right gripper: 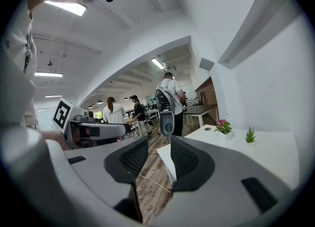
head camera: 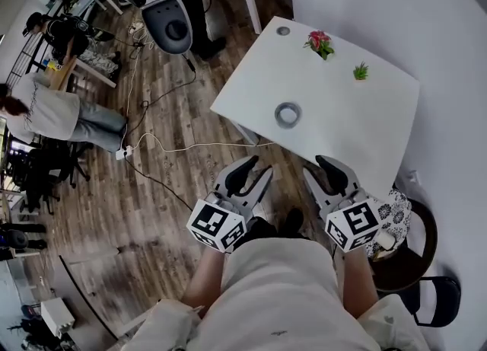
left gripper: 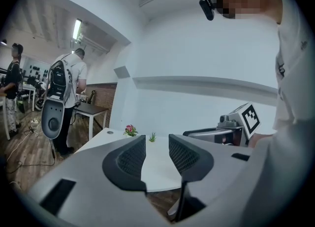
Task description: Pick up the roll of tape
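Near the front edge of the white table, the roll of tape lies with bare top all round. My left gripper and right gripper hang short of that edge, jaws slightly parted, empty.

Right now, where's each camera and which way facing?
Head view: on the head, steeply down at table, tape, left gripper, right gripper; torso, forearms show.
Left gripper view: on that gripper, along its open jaws across the table to the flower; right gripper at right.
Right gripper view: on that gripper, along its open jaws past the table corner over the floor; left gripper at left.
Shared: both gripper views show the flower, neither the tape.
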`<action>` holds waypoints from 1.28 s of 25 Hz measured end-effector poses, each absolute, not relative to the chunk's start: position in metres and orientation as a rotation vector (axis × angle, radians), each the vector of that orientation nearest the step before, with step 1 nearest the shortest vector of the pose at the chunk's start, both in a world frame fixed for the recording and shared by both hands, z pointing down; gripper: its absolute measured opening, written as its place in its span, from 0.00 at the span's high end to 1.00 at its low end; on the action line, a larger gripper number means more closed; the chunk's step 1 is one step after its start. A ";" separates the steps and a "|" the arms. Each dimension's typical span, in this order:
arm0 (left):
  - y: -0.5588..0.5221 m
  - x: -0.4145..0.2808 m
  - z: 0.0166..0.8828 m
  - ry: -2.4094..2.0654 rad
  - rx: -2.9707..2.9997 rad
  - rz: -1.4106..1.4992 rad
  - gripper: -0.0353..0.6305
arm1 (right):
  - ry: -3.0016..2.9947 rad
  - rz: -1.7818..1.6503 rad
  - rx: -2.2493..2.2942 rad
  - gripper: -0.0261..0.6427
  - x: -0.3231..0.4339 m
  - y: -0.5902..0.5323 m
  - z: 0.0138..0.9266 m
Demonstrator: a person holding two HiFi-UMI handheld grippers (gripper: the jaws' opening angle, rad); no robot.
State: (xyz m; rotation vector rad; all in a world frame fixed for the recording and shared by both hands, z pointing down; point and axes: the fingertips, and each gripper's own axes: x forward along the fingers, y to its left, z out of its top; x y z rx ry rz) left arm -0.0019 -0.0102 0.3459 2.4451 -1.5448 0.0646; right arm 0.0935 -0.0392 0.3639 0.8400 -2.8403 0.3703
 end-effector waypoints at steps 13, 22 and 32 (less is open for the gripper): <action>-0.009 -0.008 0.352 -1.581 2.393 0.063 0.71 | -2.812 0.364 0.778 0.74 0.085 -0.040 0.374; -0.027 -0.026 0.356 -1.548 2.410 0.049 0.71 | -2.778 0.353 0.805 0.74 0.071 -0.053 0.376; -0.074 -0.059 0.355 -1.484 2.455 0.033 0.71 | -2.720 0.315 0.877 0.74 0.047 -0.096 0.369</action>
